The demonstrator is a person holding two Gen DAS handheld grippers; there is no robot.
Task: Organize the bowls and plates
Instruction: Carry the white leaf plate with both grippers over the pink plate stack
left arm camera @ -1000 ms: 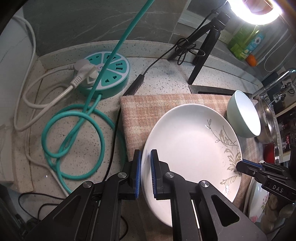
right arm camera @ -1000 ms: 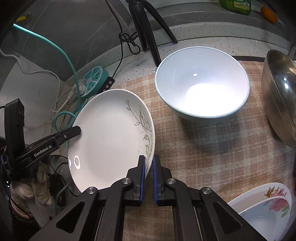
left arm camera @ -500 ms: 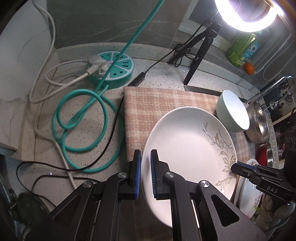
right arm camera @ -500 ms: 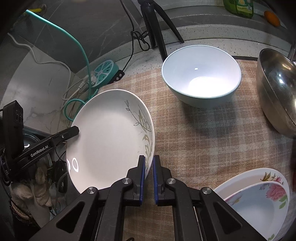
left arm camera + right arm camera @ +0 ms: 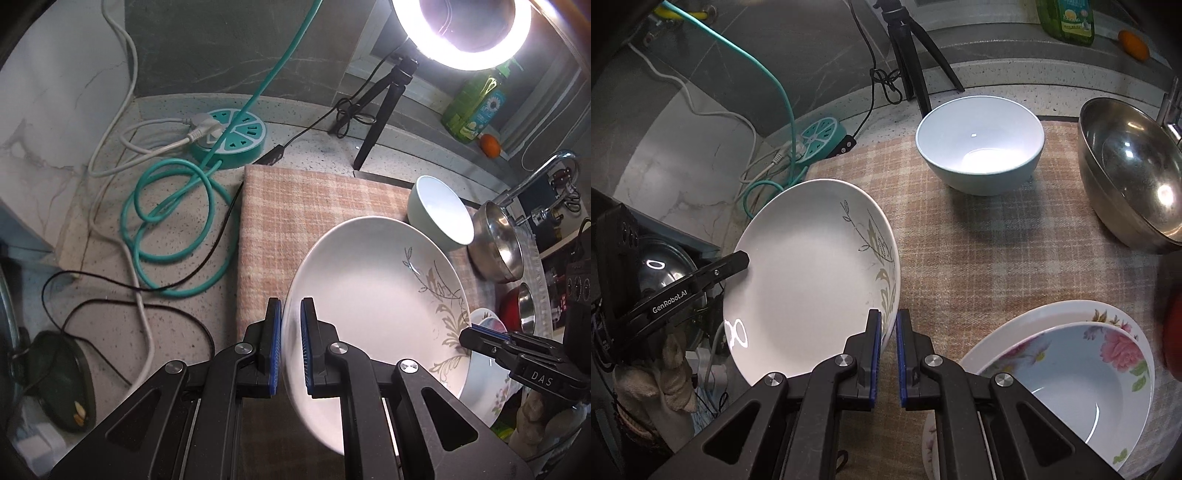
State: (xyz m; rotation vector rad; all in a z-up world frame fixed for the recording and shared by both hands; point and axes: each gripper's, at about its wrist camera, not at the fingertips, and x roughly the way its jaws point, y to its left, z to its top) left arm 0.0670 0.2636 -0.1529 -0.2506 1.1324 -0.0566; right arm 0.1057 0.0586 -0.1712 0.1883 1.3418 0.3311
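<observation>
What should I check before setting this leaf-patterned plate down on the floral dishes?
1. Left hand-held gripper clamped on the leaf-patterned plate rim: ok.
2. Right hand-held gripper clamped on the opposite rim: ok.
3. Plate lifted off the checked cloth: ok, though it hangs tilted.
4. Floral dishes free to receive it: ok; a floral bowl sits nested in a floral plate, nothing else on them.
5. Pale green bowl and steel bowl out of the path: ok, both stand farther back.
6. Room on the far side of the floral dishes: cannot tell; a red object at the frame edge is blurred.
</observation>
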